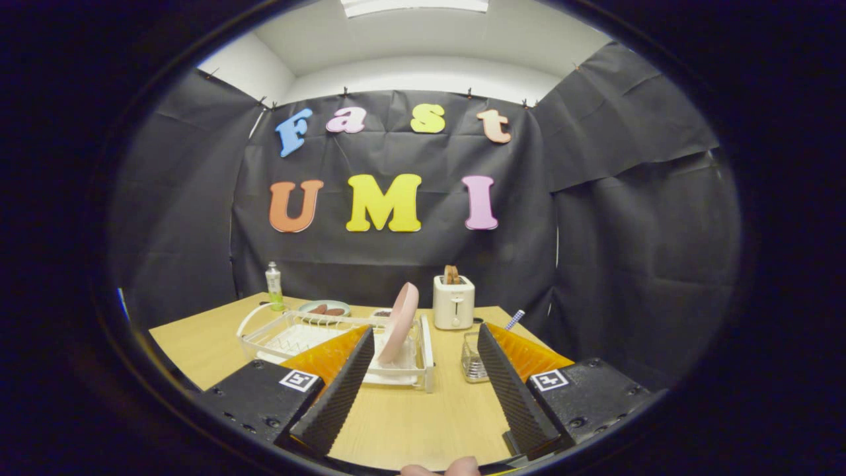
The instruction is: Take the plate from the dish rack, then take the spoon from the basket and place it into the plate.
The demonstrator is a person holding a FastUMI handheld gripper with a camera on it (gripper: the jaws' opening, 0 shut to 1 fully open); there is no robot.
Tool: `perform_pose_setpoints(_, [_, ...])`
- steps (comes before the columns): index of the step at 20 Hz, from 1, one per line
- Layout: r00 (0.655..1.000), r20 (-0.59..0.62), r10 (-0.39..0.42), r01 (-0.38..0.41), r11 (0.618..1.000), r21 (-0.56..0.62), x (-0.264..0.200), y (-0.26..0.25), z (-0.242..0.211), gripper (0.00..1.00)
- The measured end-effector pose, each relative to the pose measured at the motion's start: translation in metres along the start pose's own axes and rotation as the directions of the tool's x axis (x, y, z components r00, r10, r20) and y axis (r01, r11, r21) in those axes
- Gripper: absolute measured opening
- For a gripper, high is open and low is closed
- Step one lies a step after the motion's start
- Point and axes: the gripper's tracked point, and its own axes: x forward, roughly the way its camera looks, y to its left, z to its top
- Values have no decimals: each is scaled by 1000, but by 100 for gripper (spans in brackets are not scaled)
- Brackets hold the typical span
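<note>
**Now approaching the rack, fingers spread and empty**

Leftmost on the wooden counter (198, 350) stands a green bottle (273, 285). Next is the white dish rack (277, 337), the pink plate (398, 322) upright at its right end, just beyond the gripper (423, 383). Further right are a toaster (453, 301) and the wire basket (473, 360) (spoon (515, 320) handle poking up). Best to pinch the plate's rim and lift straight up. Black cloth walls surround the booth.

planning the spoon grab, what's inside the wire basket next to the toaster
A checked handle sticks up out of the wire basket, likely the spoon. Its lower end is hidden behind the open gripper's finger.
</note>
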Motion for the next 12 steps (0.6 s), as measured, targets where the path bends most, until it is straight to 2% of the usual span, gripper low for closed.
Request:
perform_pose_setpoints(5, [994, -103, 45, -43, 999, 21, 43, -5, 22, 100])
perform_pose_setpoints(9, [974, -192, 122, -111, 992, 66, 82, 3, 49, 100])
perform_pose_setpoints(12, [960, -249, 127, -121, 992, 40, 115, 4, 65, 100])
